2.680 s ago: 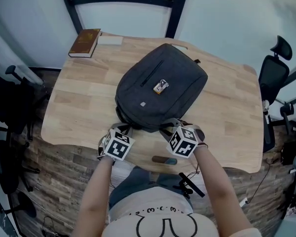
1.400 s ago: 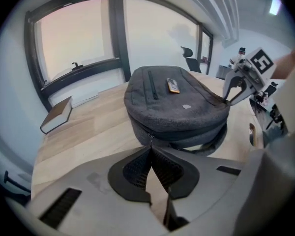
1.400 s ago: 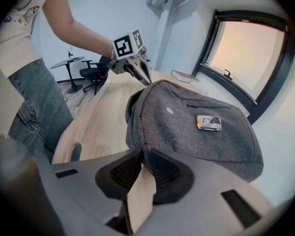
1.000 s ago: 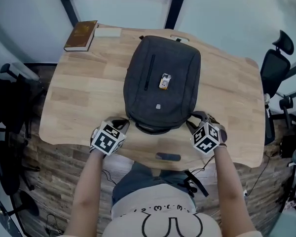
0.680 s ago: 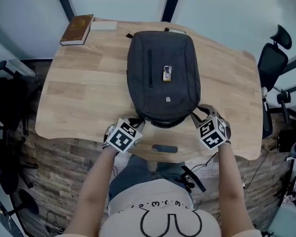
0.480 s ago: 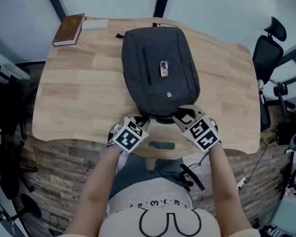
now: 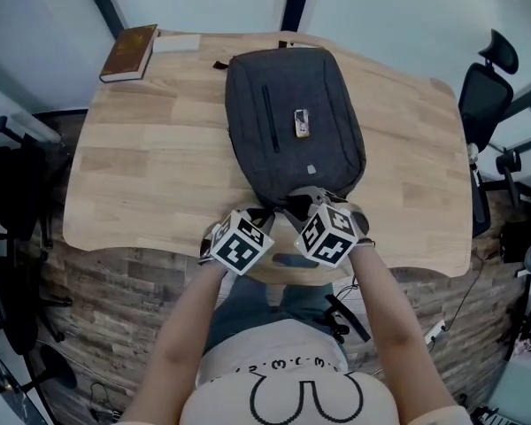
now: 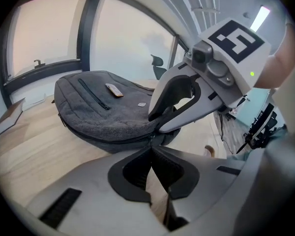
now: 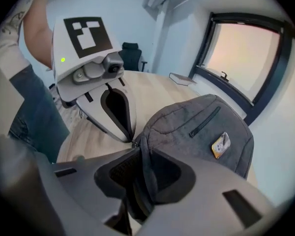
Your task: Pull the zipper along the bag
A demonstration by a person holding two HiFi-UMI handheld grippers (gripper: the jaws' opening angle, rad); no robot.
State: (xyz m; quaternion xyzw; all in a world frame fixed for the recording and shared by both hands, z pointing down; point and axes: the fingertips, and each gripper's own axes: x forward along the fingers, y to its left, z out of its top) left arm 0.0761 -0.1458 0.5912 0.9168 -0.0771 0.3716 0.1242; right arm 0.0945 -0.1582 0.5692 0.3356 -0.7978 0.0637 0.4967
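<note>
A dark grey backpack (image 7: pixel 327 149) lies lengthwise on the wooden table (image 7: pixel 142 166), a small tag (image 7: pixel 301 122) on its front. Both grippers meet at its near end. My left gripper (image 7: pixel 267 211) is shut, its tips pinching the zipper pull (image 8: pixel 149 139) at the bag's seam. The pull (image 9: pixel 133 142) also shows in the right gripper view, at the left gripper's tips. My right gripper (image 9: pixel 142 152) has just been closing. A fold of the backpack's (image 9: pixel 201 127) edge fabric fills the gap between its pads. In the left gripper view, the right gripper's fingers (image 8: pixel 187 114) rest on the backpack (image 8: pixel 103 117).
A brown book (image 7: pixel 130 53) and a flat white item (image 7: pixel 177 44) lie at the table's far left corner. An office chair (image 7: pixel 482 104) stands to the right of the table. The person's lap is close against the near table edge (image 7: pixel 159 246).
The bag has turned from slanted to lengthwise. The right gripper moved left from the bag's near right corner to beside the left gripper. The left gripper shifted right to the bag's near end.
</note>
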